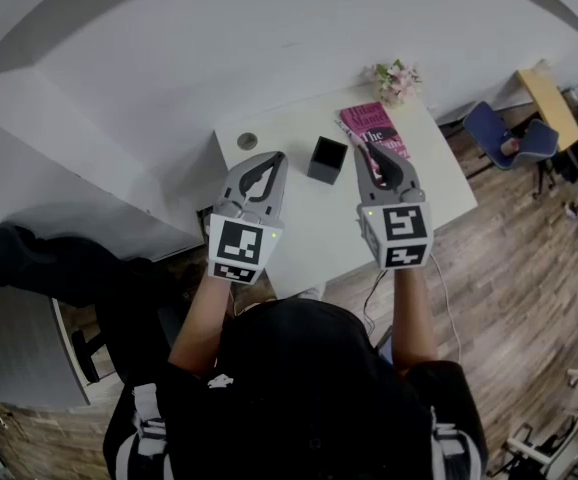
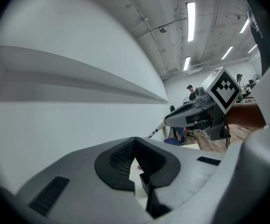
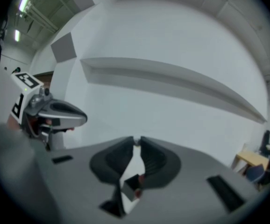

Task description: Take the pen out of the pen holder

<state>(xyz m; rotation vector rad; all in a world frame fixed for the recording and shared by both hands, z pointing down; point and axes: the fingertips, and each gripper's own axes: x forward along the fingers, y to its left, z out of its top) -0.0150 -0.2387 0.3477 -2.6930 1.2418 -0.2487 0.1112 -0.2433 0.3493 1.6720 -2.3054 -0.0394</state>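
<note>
1. A person in a black top stands at a white table (image 1: pixel 299 238) with a gripper in each hand, both held out level over the tabletop.
2. The left gripper (image 1: pixel 280 156) has its jaws closed tip to tip with nothing between them. In the left gripper view, the pads meet at the front and only a gap shows behind them.
3. The right gripper (image 1: pixel 361 151) is clamped on the pen (image 2: pixel 156 131), its jaws narrowed almost together. In the left gripper view, the white-and-black pen sticks out of the jaw tips, slanting downward in the air.
4. The black square pen holder (image 1: pixel 327 158) stands upright on the table between the two grippers' tips, apart from the pen.
5. A pink book (image 1: pixel 373 128) lies just beyond the right gripper.
6. A small bunch of flowers (image 1: pixel 397 80) sits at the table's far edge by the white wall.
</note>
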